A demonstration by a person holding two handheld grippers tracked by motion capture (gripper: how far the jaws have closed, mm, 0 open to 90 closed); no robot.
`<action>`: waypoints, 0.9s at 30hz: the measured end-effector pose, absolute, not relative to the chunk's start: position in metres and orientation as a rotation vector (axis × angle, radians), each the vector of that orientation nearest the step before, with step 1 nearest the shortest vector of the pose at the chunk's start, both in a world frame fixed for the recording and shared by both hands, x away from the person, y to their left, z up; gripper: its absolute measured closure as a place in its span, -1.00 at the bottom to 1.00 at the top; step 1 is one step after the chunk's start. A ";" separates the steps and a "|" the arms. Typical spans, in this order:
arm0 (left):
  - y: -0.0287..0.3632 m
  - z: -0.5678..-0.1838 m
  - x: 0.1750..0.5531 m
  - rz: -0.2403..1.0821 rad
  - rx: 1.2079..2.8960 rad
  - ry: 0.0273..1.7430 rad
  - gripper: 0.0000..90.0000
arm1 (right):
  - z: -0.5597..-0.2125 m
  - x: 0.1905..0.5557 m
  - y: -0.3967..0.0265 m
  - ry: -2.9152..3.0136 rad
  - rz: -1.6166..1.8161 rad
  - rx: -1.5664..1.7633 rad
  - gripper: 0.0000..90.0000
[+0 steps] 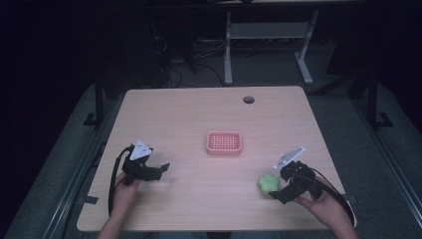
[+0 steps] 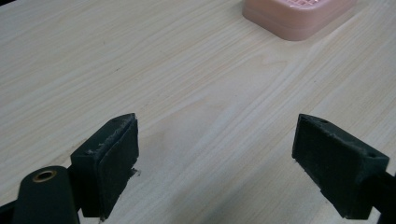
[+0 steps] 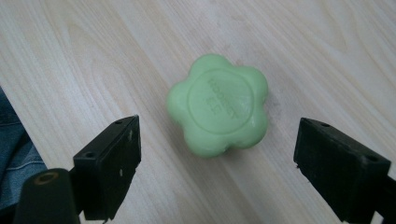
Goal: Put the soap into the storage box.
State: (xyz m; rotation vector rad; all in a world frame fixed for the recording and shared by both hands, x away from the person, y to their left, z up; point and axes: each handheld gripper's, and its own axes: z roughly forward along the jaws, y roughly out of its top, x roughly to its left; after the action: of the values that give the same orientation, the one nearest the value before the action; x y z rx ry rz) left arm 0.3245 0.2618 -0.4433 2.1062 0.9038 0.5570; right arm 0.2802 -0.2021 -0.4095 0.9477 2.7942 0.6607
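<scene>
A green flower-shaped soap [image 1: 268, 183] [image 3: 218, 104] lies flat on the wooden table [image 1: 199, 114] at the front right. My right gripper [image 1: 279, 188] [image 3: 217, 175] is open just behind it, jaws spread wide on either side and not touching it. A pink slotted soap dish [image 1: 224, 143] [image 2: 299, 16] sits near the middle of the table. My left gripper [image 1: 160, 169] [image 2: 217, 168] is open at the front left over bare wood, with nothing between its jaws, pointing toward the dish.
A round cable hole [image 1: 248, 99] is near the table's far edge. Desk legs [image 1: 228, 50] and cables stand on the dark floor beyond. The table's front edge lies close below both hands.
</scene>
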 end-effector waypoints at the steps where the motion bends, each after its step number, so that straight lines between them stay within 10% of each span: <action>1: 0.262 -0.443 0.324 0.558 2.106 0.904 -0.68 | -0.409 0.281 -0.201 2.797 0.656 0.938 -0.68; 27: 0.263 -0.442 0.324 0.557 2.108 0.899 -0.68 | -0.434 0.302 -0.169 2.877 0.446 0.927 -0.67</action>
State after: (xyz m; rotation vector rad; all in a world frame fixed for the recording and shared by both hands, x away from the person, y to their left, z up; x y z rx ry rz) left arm 0.3236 0.2628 -0.4422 2.1082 0.8994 0.5567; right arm 0.3023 -0.1692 -0.4340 0.9272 2.8774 0.4462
